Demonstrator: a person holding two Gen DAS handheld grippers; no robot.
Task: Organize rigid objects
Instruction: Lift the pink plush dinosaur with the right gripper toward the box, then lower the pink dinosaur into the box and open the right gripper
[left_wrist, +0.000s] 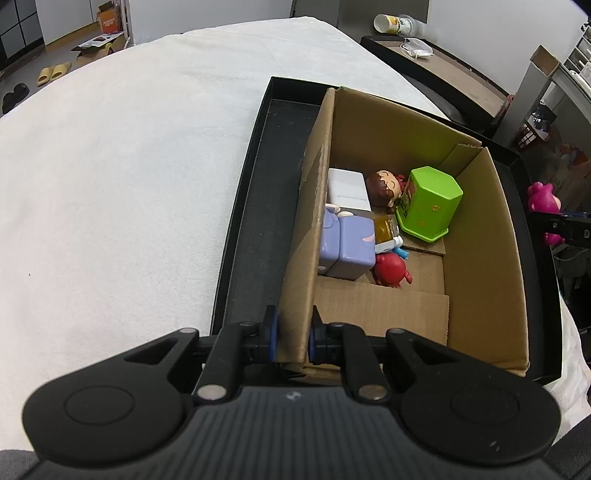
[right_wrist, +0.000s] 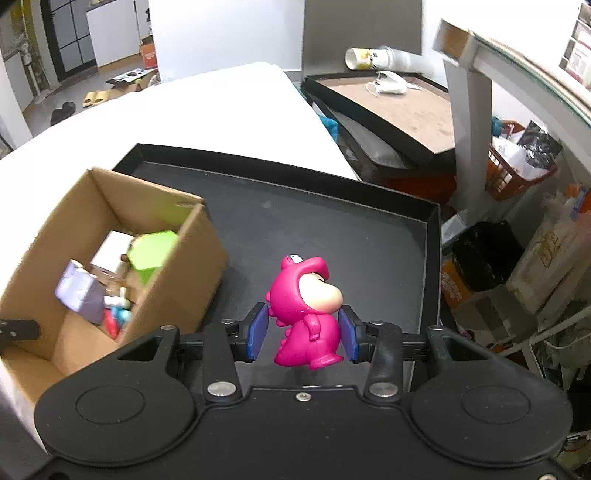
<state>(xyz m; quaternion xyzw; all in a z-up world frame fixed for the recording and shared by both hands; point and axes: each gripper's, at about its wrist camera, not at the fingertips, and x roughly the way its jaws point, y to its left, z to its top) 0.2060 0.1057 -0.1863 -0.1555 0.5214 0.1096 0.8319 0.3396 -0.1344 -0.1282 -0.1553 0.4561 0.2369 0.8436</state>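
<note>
An open cardboard box (left_wrist: 476, 236) (right_wrist: 177, 291) stands in a black tray (left_wrist: 258, 206) (right_wrist: 332, 221). Inside lie a green hexagonal container (left_wrist: 430, 199) (right_wrist: 151, 251), a white block (left_wrist: 347, 190), a lilac block toy (left_wrist: 347, 243), a brown-haired figurine (left_wrist: 382, 186) and a red toy (left_wrist: 389, 271). My left gripper (left_wrist: 293, 332) is shut on the box's near left wall. My right gripper (right_wrist: 303, 332) is shut on a pink dinosaur-suit figurine (right_wrist: 306, 310), lifted above the tray right of the box. The same figurine (left_wrist: 543, 201) appears at the right edge of the left wrist view.
The tray sits on a white cloth-covered table (left_wrist: 122, 166). Beyond it are another black tray with a face mask (right_wrist: 389, 83), a tipped paper cup (right_wrist: 364, 59), an orange basket (right_wrist: 513, 173) and cluttered bags at the right.
</note>
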